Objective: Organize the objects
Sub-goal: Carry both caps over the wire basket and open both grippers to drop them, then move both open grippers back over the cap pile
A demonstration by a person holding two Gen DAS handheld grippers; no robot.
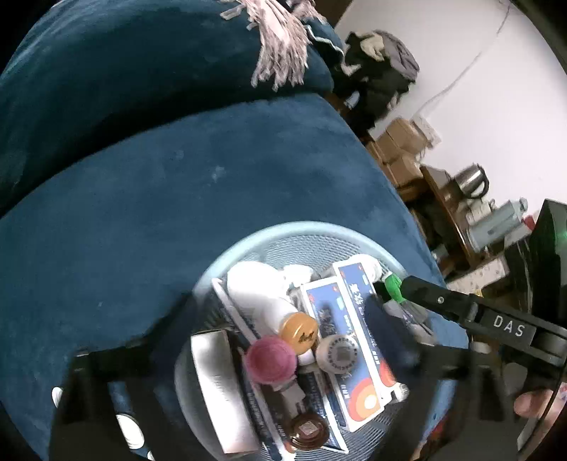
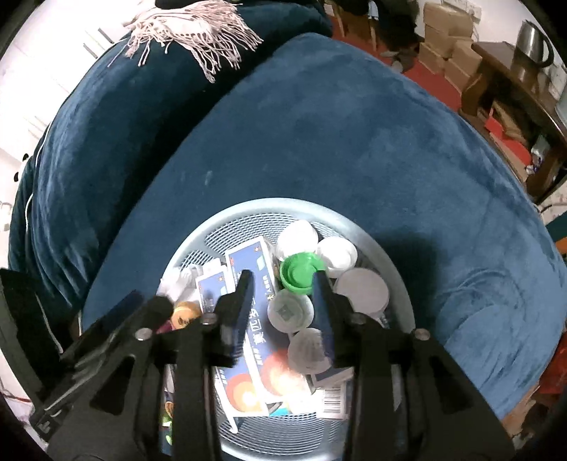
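A light blue mesh basket (image 1: pixel 301 227) (image 2: pixel 269 204) sits on a blue sofa seat, packed with blue-and-white boxes (image 1: pixel 358 312) (image 2: pixel 255 269), bottles and jars. My left gripper (image 1: pixel 280 305) is open wide over it, its blurred fingers straddling a white bottle with a gold cap (image 1: pixel 299 331) and a pink lid (image 1: pixel 271 360), touching neither. My right gripper (image 2: pixel 283 280) points down into the basket. A green-capped bottle (image 2: pixel 299 271) (image 1: pixel 394 287) stands between its tips, close to the right finger, with a gap to the left one. Its pads are not pressing on it.
The blue velvet seat cushion (image 1: pixel 212 184) stretches beyond the basket, its backrest draped with a fringed scarf (image 2: pixel 191 28). To the right stand cardboard boxes (image 2: pixel 446 39) and a wooden table with a metal kettle (image 2: pixel 531 39). A person's thumb (image 1: pixel 528 404) shows at the right gripper's handle.
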